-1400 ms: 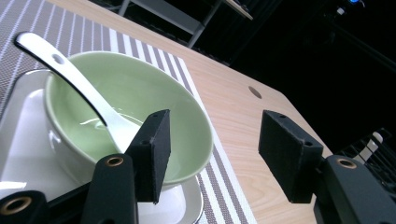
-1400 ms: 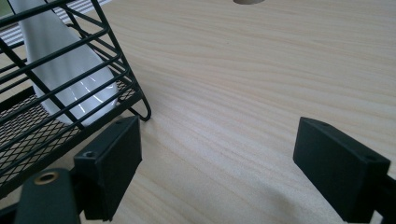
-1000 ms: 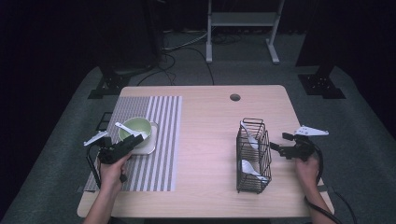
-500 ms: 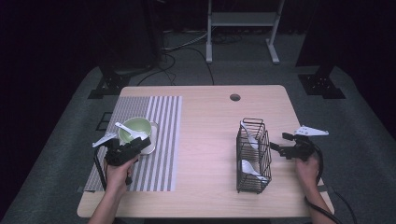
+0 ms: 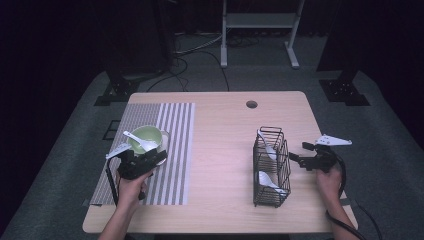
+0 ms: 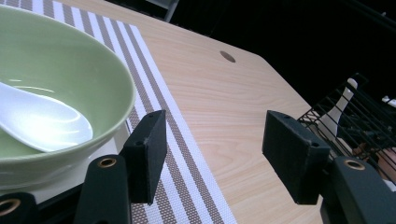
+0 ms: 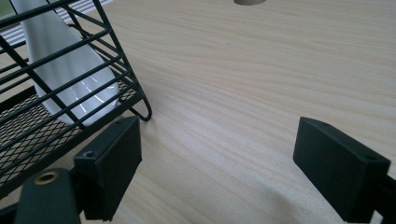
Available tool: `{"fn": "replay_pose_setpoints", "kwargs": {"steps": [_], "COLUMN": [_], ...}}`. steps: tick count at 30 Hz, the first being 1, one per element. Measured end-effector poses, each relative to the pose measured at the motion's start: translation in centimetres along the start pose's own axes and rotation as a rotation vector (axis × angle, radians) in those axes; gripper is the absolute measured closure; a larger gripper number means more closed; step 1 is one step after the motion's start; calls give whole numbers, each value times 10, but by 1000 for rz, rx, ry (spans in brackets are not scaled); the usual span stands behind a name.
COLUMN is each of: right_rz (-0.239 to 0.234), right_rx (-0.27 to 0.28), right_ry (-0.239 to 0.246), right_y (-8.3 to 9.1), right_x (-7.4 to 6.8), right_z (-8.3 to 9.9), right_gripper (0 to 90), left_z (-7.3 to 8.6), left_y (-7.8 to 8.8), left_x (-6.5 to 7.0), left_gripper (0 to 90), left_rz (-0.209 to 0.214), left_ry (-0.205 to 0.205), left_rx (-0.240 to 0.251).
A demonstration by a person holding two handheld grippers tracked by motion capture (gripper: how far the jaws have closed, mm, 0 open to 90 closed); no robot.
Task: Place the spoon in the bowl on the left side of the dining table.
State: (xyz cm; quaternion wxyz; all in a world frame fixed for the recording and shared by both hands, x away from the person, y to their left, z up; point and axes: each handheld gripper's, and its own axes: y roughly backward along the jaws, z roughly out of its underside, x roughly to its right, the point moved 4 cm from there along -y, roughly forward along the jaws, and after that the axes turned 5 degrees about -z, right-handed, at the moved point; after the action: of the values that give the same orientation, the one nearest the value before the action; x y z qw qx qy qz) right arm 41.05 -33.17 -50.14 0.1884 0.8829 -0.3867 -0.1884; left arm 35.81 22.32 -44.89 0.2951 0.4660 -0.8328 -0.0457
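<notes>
The left gripper (image 5: 150, 159) was low over the striped mat (image 5: 172, 145), just beside the green bowl (image 5: 146, 138), and its fingers were open with nothing between them. A white spoon (image 5: 140, 141) lay in the bowl. The right gripper (image 5: 300, 155) was near the black wire basket (image 5: 270, 167) on the wooden surface (image 5: 220, 150), its fingers open and empty as well. Two white spoons (image 5: 268, 180) stood inside the basket.

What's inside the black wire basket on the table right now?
The black wire basket holds two white ceramic spoons; one leans upright, one lies low. The wires partly hide their handles.
</notes>
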Motion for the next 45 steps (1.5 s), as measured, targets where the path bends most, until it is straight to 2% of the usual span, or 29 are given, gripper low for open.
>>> {"fn": "replay_pose_setpoints", "kwargs": {"steps": [17, 26, 30, 32, 40, 45], "right_rz": [0, -1, -1, -1, -3, -3], "right_rx": [0, 1, 1, 2, 7, 7], "right_ry": [0, 0, 0, 0, 2, 4], "right_y": [0, 0, 0, 0, 1, 1], "right_x": [0, 0, 0, 0, 0, 0], "right_z": [0, 0, 0, 0, 0, 0], "right_gripper": [142, 142, 142, 142, 142, 142], "left_z": [10, 14, 17, 20, 26, 30], "left_y": [-9, -13, -15, -17, -20, -22], "left_x": [13, 24, 29, 31, 40, 47], "left_gripper": [381, 370, 364, 365, 360, 357], "left_rz": [29, 52, 71, 72, 93, 103], "left_ry": [-39, -69, -67, -84, -95, -120], "left_rx": [-38, -60, -70, -80, -96, -110]}}
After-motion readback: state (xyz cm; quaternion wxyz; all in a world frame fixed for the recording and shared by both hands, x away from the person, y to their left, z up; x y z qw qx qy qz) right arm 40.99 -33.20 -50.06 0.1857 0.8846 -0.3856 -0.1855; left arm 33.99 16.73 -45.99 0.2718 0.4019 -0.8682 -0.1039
